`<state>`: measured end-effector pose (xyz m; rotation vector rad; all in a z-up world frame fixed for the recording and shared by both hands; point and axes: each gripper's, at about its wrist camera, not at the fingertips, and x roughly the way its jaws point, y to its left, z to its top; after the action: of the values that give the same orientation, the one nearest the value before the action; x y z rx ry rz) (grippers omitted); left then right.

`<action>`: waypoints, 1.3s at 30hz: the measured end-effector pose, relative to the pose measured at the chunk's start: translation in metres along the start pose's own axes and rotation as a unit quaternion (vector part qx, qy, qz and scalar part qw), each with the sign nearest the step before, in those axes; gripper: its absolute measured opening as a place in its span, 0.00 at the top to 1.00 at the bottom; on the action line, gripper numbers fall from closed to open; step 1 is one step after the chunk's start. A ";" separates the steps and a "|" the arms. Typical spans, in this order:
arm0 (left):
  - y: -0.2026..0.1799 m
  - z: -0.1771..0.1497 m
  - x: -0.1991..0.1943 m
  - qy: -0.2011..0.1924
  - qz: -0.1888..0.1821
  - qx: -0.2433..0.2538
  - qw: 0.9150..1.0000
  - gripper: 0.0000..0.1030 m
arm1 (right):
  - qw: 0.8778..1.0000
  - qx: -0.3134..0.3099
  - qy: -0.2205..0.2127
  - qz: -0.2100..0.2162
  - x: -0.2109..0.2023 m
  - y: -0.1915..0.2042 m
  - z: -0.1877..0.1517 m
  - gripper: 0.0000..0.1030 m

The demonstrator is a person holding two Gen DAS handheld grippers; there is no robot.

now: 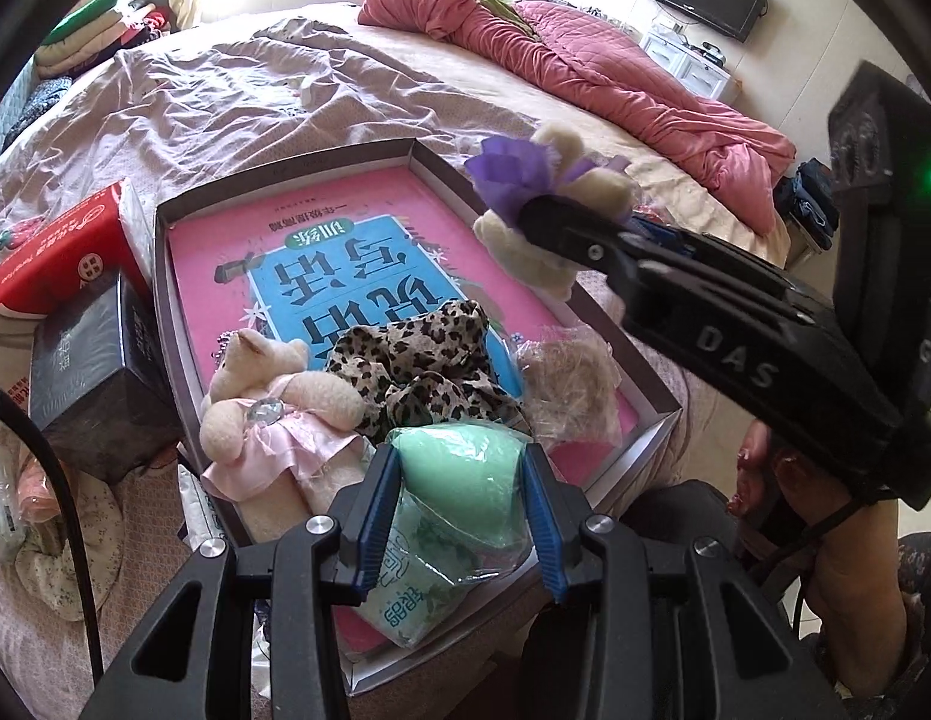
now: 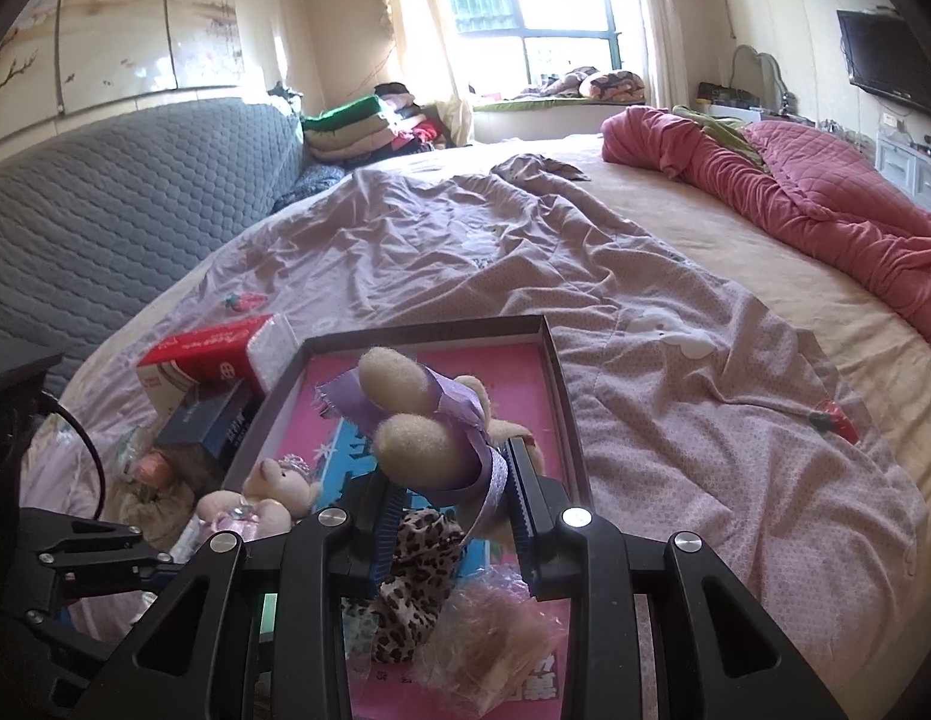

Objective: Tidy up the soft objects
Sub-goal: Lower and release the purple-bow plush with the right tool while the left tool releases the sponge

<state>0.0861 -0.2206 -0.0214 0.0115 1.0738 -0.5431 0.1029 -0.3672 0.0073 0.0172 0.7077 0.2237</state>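
A wide bed [image 2: 675, 252] with a rumpled lilac sheet [image 2: 525, 252] stretches away beyond both grippers, and a pink quilt [image 2: 825, 210] lies bunched far ahead of them toward the right. A grey quilted headboard [image 2: 105, 210] stands well off to the left of the right gripper.

Directly below and ahead of both grippers sits a shallow open box [image 1: 165, 276] lined with a pink and blue book [image 1: 357, 264]. Outside its left wall, left of the left gripper, a red carton [image 1: 57, 252] leans over a dark box [image 1: 87, 378].

Inside the open box, just ahead of the left gripper's fingertips, lies a leopard-print cloth [image 1: 417, 366]; to its left a plush bear in a pink dress [image 1: 267, 408] rests against the box's wall, and to its right lies a crinkled clear bag of pale stuff [image 1: 567, 384].

The left gripper [image 1: 462, 516] is closed on a mint-green soft pack in clear wrap [image 1: 459, 492], its blue pads pressing both sides, low over the near end of the box.

The right gripper [image 2: 453, 498] clamps a beige plush toy in a purple dress [image 2: 417, 420], holding it above the middle of the box, up and to the right of the left gripper.
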 end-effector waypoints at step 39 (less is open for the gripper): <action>0.009 0.000 0.002 0.002 -0.002 -0.017 1.000 0.60 | 0.997 -0.002 0.068 0.037 0.038 0.006 -0.014 0.56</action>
<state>0.0908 -0.2132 -0.0255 -0.0198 1.0865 -0.5279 0.1209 -0.3543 -0.0269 0.0247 0.8432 0.2995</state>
